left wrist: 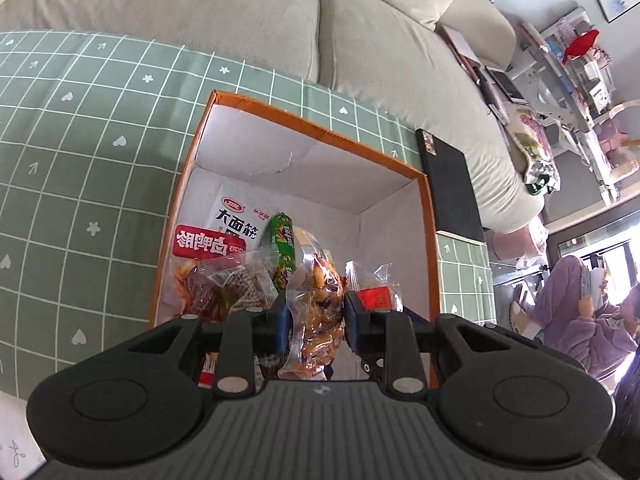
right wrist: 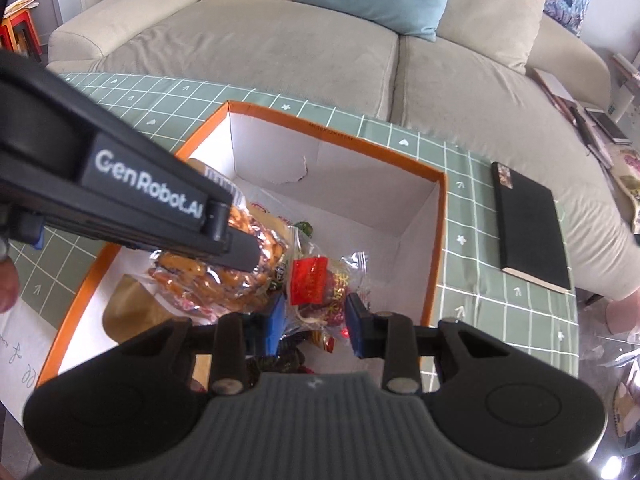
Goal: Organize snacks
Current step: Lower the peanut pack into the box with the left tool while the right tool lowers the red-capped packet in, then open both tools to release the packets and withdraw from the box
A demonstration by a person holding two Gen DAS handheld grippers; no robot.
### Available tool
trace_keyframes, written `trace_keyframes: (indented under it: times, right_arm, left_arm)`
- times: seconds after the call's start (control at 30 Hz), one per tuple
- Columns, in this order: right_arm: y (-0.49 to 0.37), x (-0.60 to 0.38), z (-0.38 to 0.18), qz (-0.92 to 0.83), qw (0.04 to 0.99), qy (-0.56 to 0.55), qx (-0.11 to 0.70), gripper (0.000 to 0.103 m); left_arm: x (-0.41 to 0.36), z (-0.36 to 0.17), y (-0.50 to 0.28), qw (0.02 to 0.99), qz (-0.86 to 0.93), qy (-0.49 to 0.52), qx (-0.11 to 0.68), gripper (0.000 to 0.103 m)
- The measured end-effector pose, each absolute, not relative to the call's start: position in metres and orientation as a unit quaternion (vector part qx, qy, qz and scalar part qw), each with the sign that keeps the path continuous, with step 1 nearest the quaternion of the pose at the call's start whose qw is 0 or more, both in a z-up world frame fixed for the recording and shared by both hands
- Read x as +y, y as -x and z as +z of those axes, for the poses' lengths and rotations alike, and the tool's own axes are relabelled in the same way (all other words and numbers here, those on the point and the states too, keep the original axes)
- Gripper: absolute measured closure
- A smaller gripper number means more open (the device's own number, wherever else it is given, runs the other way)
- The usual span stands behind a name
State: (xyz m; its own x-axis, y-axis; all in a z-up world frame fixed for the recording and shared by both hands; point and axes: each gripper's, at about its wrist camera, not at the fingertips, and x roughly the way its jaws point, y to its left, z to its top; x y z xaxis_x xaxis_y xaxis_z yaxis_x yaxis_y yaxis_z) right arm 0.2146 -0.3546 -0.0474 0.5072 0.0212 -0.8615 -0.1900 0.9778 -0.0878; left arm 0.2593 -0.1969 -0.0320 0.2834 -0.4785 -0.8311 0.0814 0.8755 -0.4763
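Observation:
An orange-rimmed white box (left wrist: 304, 120) (right wrist: 340, 140) stands open on the green checked cloth. My left gripper (left wrist: 316, 314) is shut on a clear pack of orange-brown snacks (left wrist: 320, 304) and holds it over the box. In the right wrist view that gripper (right wrist: 244, 256) reaches in from the left with the same pack (right wrist: 224, 280). My right gripper (right wrist: 316, 320) is shut on a small clear packet with a red label (right wrist: 310, 284), also over the box. Inside lie a white pack (left wrist: 236, 216), a red-labelled pack (left wrist: 208, 246) and a green sausage (left wrist: 282, 248).
A black notebook (left wrist: 452, 184) (right wrist: 528, 224) lies on the cloth right of the box. A beige sofa (right wrist: 280, 48) with cushions runs behind the table. A person in purple (left wrist: 580, 312) sits at the far right. The box's far half shows bare white floor (right wrist: 360, 216).

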Motion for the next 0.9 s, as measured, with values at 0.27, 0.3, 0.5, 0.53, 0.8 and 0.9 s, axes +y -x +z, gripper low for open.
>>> trace_keyframes:
  times: [0.27,0.3,0.5,0.53,0.8,0.9]
  right_arm:
    - [-0.238,-0.359,-0.070,0.073,0.858,0.080,0.502,0.072]
    - [-0.240,-0.359,-0.072,0.078,0.858,0.081,0.502,0.072]
    - [-0.249,-0.355,-0.080,0.080,0.855,0.087,0.504,0.072]
    - [-0.248,-0.354,-0.080,0.084,0.857,0.087,0.501,0.072]
    - [-0.253,-0.354,-0.084,0.077,0.858,0.089,0.500,0.070]
    - [-0.252,-0.354,-0.083,0.075,0.857,0.091,0.502,0.068]
  left_arm:
    - [-0.206,-0.047,-0.280,0.783,-0.154,0.158,0.582,0.073]
    - [-0.207,-0.049,-0.281,0.781,-0.152,0.157,0.585,0.073]
    - [-0.212,-0.057,-0.293,0.775,-0.144,0.157,0.594,0.073]
    - [-0.212,-0.057,-0.294,0.776,-0.142,0.155,0.595,0.073]
    - [-0.215,-0.061,-0.298,0.773,-0.149,0.148,0.598,0.072]
    - [-0.216,-0.062,-0.298,0.772,-0.144,0.142,0.602,0.071]
